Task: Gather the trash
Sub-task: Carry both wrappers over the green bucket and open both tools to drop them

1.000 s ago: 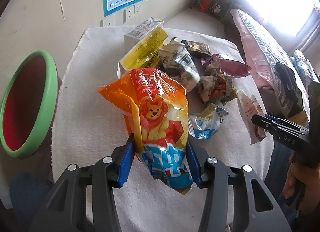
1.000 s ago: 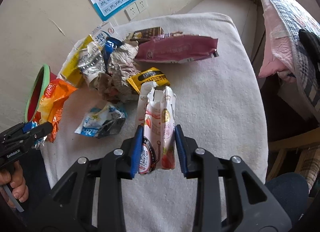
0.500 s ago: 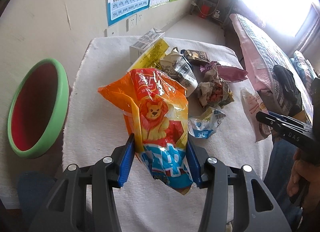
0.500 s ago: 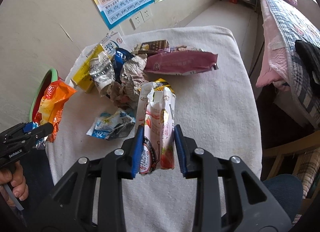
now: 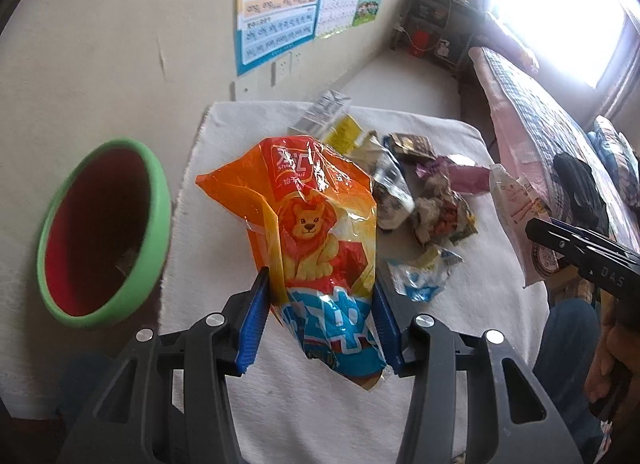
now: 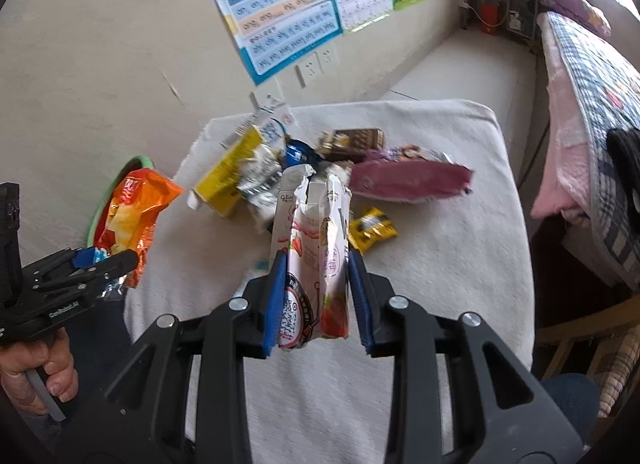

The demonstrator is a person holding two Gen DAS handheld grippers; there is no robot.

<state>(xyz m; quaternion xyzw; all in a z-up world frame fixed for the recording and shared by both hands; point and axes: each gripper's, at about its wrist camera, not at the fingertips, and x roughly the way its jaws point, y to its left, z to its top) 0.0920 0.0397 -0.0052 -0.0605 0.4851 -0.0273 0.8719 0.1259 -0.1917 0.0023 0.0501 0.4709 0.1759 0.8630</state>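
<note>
Holding two catches at once, you've got the left gripper (image 5: 320,324) clamped on the crinkly orange foil snack bag with the cartoon lion (image 5: 316,232), and the right gripper (image 6: 318,304) pinched narrow around the torn pink-and-white strawberry wrapper (image 6: 312,256). Both pieces hang clear above the white towel-covered table (image 5: 460,364).

Your landmark is the round green-rimmed bin with the red inside (image 5: 100,228): it sits off the table's left edge, just beside the orange bag in the left view. The pink wrapper is much farther from it, over the table's near middle. Between the two lies the leftover heap: a yellow carton (image 6: 228,180), a crumpled silver-and-black wrapper (image 6: 260,184), a long mauve pouch (image 6: 412,180) on the heap's far-from-bin side, a small yellow-and-black sachet (image 6: 372,228), and a blue-and-white crumpled packet (image 5: 420,276).

Watch out here! The orange bag is gripped only at its lower end, so I'd judge the puffy top could catch the bin's rim and tip outside on release. Slippery foil might also slide from the blue pads (image 5: 254,328). Crossing the right gripper toward the bin risks clipping the left gripper, or sweeping the heap off the table.
</note>
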